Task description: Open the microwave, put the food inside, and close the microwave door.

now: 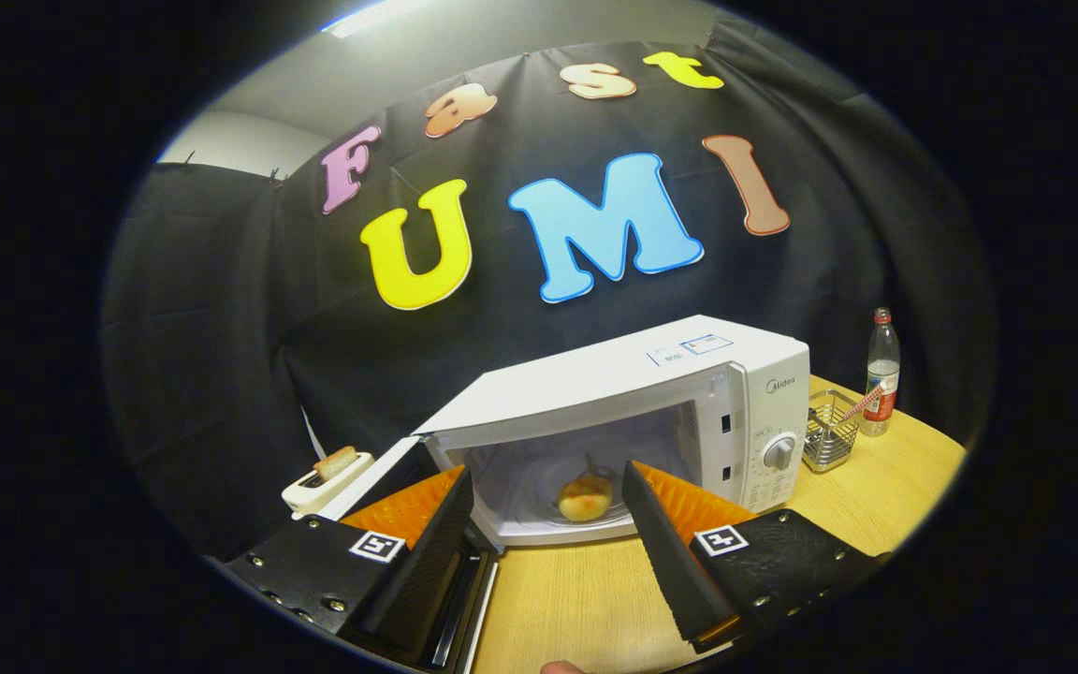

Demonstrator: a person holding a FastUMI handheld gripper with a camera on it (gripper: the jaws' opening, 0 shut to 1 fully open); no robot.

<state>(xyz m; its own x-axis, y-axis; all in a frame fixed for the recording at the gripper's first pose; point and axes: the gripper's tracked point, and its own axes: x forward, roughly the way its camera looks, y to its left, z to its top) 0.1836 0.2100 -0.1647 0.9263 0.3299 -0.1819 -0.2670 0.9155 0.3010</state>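
Black cloth backs a wooden desk [876,487] where a white microwave [651,412] stands with its door [380,477] swung open.

Inside the microwave lies the food [585,496], a round bun on the turntable, beyond the gripper [548,505], whose fingers are spread wide and hold nothing. Left of the door sits a toaster [324,479]; right of the microwave stand a wire basket [829,431] and a bottle [881,370].

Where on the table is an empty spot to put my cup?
Bare table lies between the open gripper fingers, before the microwave, and right of the wire basket. Basket and bottle crowd the microwave's right.
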